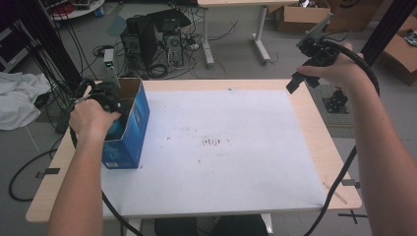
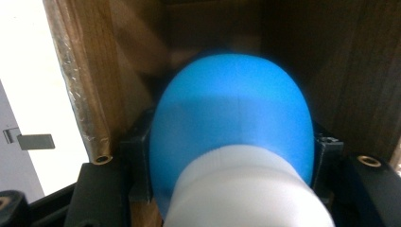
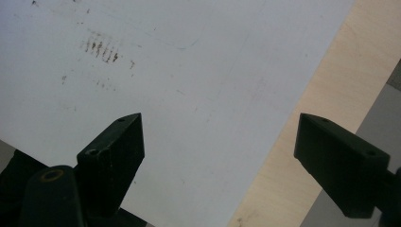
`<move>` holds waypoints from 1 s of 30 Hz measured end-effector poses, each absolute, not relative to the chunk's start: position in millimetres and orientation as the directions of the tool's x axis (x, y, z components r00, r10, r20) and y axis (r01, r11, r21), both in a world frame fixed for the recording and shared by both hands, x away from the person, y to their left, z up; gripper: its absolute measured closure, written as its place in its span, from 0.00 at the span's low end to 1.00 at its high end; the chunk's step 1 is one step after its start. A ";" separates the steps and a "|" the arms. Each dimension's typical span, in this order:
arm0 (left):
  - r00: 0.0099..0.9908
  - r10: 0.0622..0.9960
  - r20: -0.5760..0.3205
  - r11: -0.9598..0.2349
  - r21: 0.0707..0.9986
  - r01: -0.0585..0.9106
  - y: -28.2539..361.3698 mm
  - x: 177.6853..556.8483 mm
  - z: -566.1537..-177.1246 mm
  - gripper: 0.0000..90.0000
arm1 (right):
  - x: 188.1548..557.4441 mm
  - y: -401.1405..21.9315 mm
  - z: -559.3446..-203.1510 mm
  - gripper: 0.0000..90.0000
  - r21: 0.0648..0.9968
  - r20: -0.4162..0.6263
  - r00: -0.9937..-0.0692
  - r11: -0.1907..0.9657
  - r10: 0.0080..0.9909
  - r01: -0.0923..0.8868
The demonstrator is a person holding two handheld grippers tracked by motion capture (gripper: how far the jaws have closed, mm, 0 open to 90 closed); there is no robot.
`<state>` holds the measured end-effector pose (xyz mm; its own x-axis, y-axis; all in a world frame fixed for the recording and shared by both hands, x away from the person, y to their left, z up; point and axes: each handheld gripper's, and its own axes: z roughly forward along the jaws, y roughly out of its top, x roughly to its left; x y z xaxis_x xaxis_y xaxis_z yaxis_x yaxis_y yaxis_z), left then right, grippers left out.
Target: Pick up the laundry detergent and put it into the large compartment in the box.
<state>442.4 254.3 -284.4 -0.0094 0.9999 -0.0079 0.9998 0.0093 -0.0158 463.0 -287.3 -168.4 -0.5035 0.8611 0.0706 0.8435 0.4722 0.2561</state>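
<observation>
A blue cardboard box (image 1: 132,129) with an open top stands on the left of the white mat (image 1: 231,162). My left gripper (image 1: 114,112) reaches down into it. In the left gripper view the left gripper (image 2: 231,163) is shut on a rounded blue object (image 2: 231,118) with a white ribbed end (image 2: 250,194); the box's brown inner walls (image 2: 359,71) surround it. My right gripper (image 1: 309,64) is held up over the table's far right corner. In the right gripper view the right gripper (image 3: 217,156) stands open above the mat with nothing between its fingers.
The wooden table edge (image 1: 330,147) borders the mat on the right. Faint brown marks (image 1: 211,142) lie mid-mat. On the floor beyond are a computer tower (image 1: 150,44) with cables, another table's legs (image 1: 260,37), cardboard boxes (image 1: 300,17), and a white cloth (image 1: 17,101) at the left.
</observation>
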 end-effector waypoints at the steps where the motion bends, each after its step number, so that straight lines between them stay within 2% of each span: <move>1: -0.008 1.000 -0.008 0.008 -0.017 1.000 254.5 442.3 -284.3 0.42 | 462.7 -287.4 -168.1 0.19 0.257 0.071 -0.503 0.471 0.861 0.844; 13: -0.003 1.000 -0.007 0.003 -0.018 1.000 253.4 441.8 -284.4 0.41 | 461.5 -289.9 -167.7 0.19 0.260 0.072 -0.500 0.468 0.863 0.845; 30: -0.009 1.000 0.003 0.009 -0.008 1.000 248.5 439.0 -268.3 0.33 | 459.8 -292.5 -166.3 0.19 0.264 0.079 -0.497 0.463 0.864 0.846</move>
